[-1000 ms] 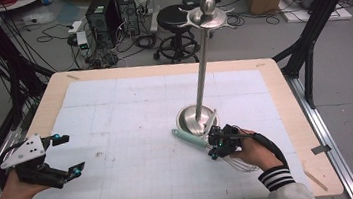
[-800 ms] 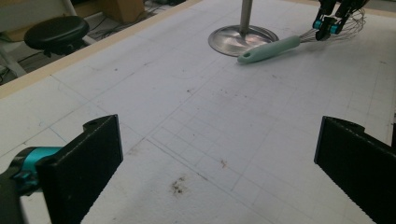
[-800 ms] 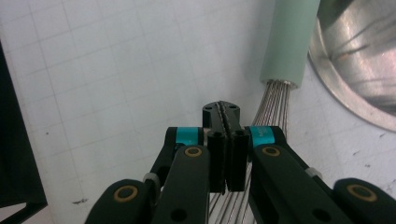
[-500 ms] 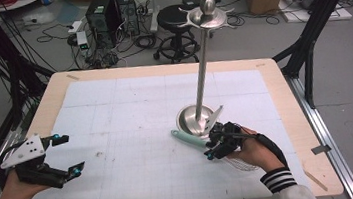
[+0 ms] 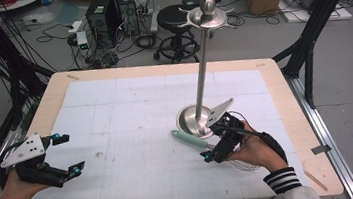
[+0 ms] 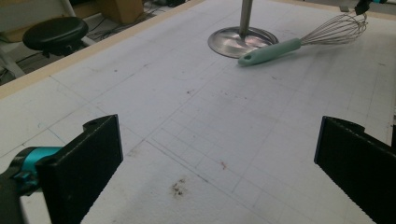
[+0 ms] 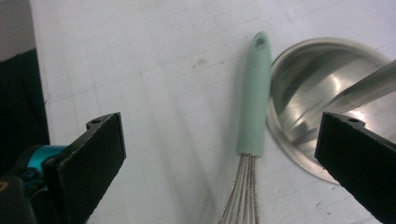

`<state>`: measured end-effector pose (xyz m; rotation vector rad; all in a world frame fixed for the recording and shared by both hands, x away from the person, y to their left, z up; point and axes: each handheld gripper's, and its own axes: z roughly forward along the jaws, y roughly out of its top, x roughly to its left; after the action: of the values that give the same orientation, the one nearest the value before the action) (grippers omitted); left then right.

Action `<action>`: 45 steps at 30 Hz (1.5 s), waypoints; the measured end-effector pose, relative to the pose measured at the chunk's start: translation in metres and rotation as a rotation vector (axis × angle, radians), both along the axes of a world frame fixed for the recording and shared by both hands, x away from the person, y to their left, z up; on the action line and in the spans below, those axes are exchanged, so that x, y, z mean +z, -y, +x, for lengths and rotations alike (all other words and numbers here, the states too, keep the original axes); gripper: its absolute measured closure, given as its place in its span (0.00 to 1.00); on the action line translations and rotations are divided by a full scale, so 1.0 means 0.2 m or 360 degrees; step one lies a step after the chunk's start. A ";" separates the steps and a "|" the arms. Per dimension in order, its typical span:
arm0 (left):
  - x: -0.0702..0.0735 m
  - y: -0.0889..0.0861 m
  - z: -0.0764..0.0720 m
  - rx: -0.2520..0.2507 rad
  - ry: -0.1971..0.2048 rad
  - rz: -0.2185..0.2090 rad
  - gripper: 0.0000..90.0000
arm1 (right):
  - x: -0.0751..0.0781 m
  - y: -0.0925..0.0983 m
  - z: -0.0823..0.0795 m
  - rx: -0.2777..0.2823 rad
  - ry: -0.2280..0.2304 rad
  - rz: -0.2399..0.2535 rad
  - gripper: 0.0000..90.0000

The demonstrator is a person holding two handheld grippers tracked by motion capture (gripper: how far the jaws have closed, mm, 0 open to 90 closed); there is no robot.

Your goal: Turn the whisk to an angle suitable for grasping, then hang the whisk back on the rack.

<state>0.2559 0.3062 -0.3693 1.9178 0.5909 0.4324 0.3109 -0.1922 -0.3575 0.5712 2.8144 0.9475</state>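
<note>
Lying flat on the white gridded worktop [image 5: 130, 110], the whisk [image 7: 252, 140] was seen with its mint-green handle just beside the round steel base of the stand [image 5: 193, 121], the handle touching or almost touching the rim of that base. The wire head of the whisk pointed toward the person's side of the worktop, and in the high view it was mostly hidden under the right hand [image 5: 253, 148]. From the base a thin steel pole went up to a small top piece with arms and a ball.

The right tongs [image 5: 217, 138] were held above the whisk, and their jaws had just been opening. In the right gripper view the two black jaws stood wide apart, with the whisk handle and a part of the steel base between them, lower down on the worktop. Nothing was pressed by the pads, so the whisk was released and not carried.

The left tongs [image 5: 65, 155] were held low over the near left part of the worktop, well apart from the whisk. Their jaws were also spread wide, and only the bare gridded surface was seen between them. In the left gripper view the whisk [image 6: 299, 39] was seen far off, beside the steel base, with the wire head to the right
</note>
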 end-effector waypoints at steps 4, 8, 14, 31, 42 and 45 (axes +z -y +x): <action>0.00 0.00 0.00 0.0003 0.0001 -0.0002 0.02 | 0.03 0.02 0.00 -0.0055 0.0033 0.0057 0.01; 0.00 0.00 0.00 0.0003 0.0002 0.0003 0.02 | 0.04 0.03 0.00 -0.0066 0.0055 0.0079 0.01; 0.00 0.00 0.00 -0.0001 0.0002 0.0008 0.02 | 0.05 0.03 0.00 -0.0069 0.0054 0.0073 0.01; 0.00 0.00 0.00 -0.0007 0.0006 -0.0003 0.02 | -0.07 -0.04 0.06 -0.0087 0.0041 0.0005 0.01; 0.00 -0.01 0.01 -0.0006 -0.0002 -0.0007 0.02 | -0.16 -0.09 0.12 -0.0117 0.0001 -0.0110 0.04; 0.00 -0.01 0.01 -0.0007 -0.0001 -0.0008 0.02 | -0.18 -0.10 0.13 -0.0135 -0.0002 -0.0134 0.06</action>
<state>0.2570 0.3082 -0.3696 1.9142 0.5875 0.4269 0.3362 -0.1713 -0.3932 0.6744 2.7907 0.8092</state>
